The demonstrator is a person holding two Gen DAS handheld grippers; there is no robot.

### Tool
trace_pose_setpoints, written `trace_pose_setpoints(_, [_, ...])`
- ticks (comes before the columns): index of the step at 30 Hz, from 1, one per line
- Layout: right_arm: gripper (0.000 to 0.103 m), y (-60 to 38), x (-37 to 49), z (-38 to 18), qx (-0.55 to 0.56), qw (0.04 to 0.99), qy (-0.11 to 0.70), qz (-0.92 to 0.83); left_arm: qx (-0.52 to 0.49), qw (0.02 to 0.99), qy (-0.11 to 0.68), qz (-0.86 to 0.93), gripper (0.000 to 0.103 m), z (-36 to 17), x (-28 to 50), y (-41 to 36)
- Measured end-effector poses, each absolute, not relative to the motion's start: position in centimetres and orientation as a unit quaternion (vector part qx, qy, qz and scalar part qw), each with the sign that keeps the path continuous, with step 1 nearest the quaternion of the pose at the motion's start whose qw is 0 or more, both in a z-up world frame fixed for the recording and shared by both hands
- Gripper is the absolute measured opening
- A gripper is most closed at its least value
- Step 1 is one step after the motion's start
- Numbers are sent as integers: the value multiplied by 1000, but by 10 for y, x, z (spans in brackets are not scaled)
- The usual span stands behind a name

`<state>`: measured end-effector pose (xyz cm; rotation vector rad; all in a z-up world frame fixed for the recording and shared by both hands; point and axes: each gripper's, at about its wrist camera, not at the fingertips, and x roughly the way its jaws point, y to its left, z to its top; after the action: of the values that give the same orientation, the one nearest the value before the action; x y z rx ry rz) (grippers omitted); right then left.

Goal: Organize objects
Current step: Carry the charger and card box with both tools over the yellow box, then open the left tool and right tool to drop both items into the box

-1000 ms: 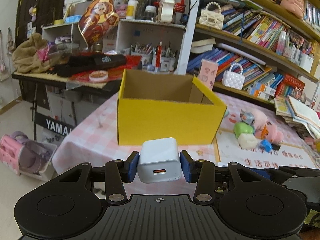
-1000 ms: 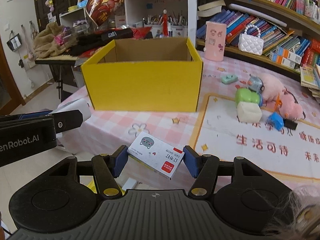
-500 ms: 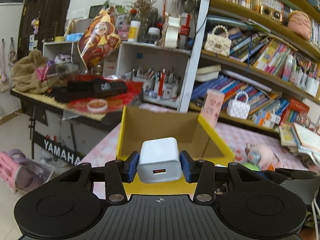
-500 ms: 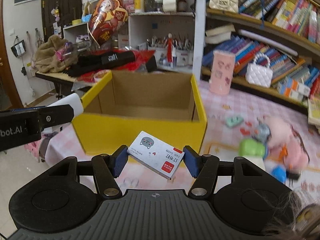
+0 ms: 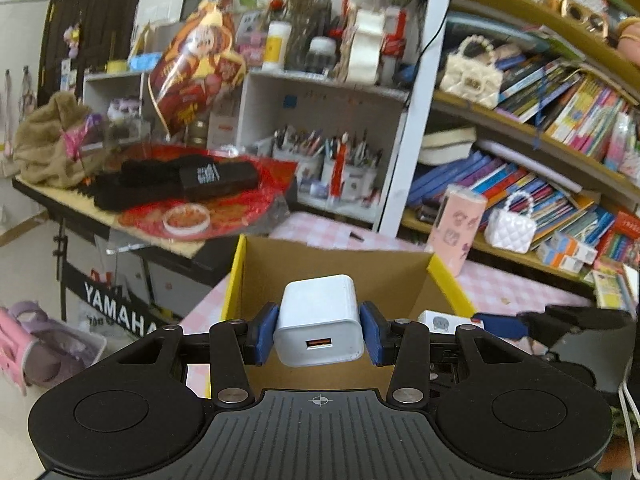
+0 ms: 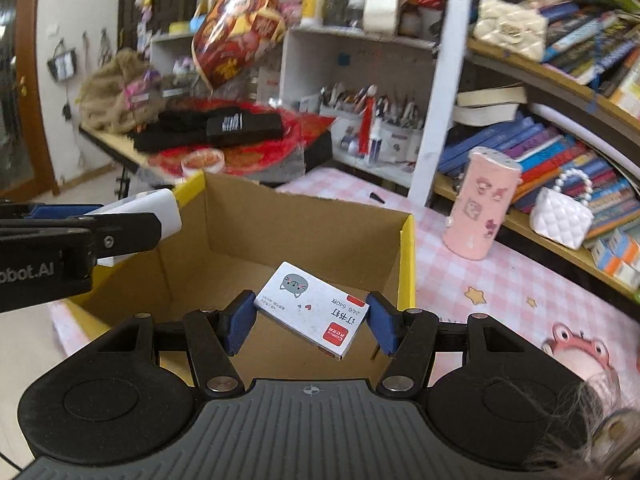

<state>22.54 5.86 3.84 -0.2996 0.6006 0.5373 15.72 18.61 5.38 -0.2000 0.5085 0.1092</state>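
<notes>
On the left, a white charger [image 5: 320, 320] is pinched between the blue pads of the left claw [image 5: 319, 334], its port facing the camera, and it is held above the near left part of the open yellow box [image 5: 234, 276]. From the right wrist view the same charger [image 6: 154, 210] is seen poised at the box's left wall, close to the rim [image 6: 192, 184]. A drop from there could be spoiled by that closeness: if the pads were spread too soon, the charger might be caught on the rim and tipped out toward the floor.

Further right, a small white packet of staples [image 6: 312, 310] is gripped by the right claw [image 6: 310, 322], tilted, over the bare cardboard floor of the box. It is held only by its short ends, so a slip or twist is judged possible.

The two claws are near each other over one opening, and a knock between them could be caused by careless lowering. On the pink checked worktop [image 6: 460, 280] to the right, a pink cup [image 6: 482, 208] stands well apart from the box.
</notes>
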Motion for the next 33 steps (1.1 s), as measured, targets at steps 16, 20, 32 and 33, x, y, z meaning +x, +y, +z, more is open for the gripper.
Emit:
trace_pose_setpoints(16, [58,96,268,-2,-278,829,363,322,-49,937,341,57,43,10,205,178])
trace_pose_setpoints(20, [58,96,266,-2,-284,835,350,316,-59,936,344,48,43,10,206,180])
trace_pose_setpoints(32, [70,79,230,39,-225,902,241,279,-77,968,232,61,69,58,164,183])
trace_pose_setpoints(33, [71,74,225,44,-213,909,232,272,-81,968,227,63,70,61,160,184])
